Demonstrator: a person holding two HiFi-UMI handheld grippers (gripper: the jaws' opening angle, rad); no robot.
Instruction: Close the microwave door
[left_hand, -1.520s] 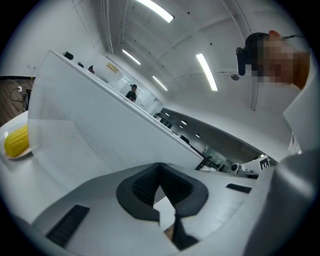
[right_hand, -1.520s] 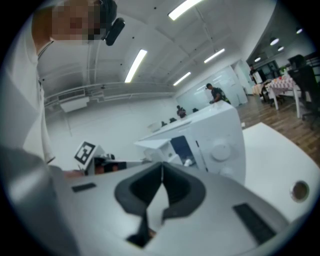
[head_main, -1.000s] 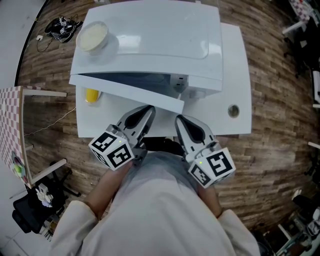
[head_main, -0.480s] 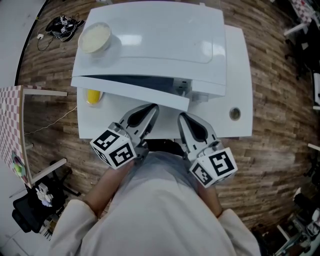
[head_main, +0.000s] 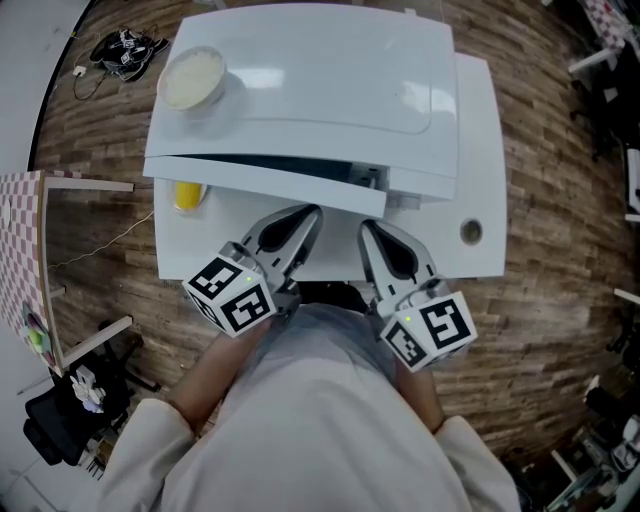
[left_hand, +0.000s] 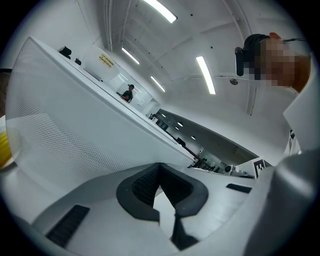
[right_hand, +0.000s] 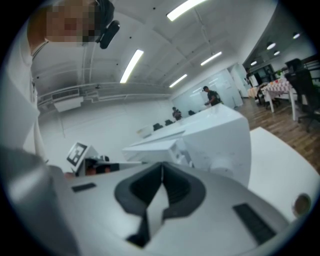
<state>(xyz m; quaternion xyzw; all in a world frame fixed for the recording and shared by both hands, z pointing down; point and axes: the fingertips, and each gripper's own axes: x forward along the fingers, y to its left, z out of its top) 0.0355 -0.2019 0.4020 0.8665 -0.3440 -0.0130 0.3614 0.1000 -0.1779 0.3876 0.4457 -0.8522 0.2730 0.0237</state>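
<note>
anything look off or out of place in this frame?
Only the microwave door: it stands ajar, angled away from the front of the microwave. A round container sits upright on top. No spill or damage visible.

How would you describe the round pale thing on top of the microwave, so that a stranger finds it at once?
Find the big white microwave standing on the white table. On its flat top, near the left edge, sits a round cream-coloured container. It is the only thing up there; the yellow object lies lower, on the table by the door that stands ajar.
</note>
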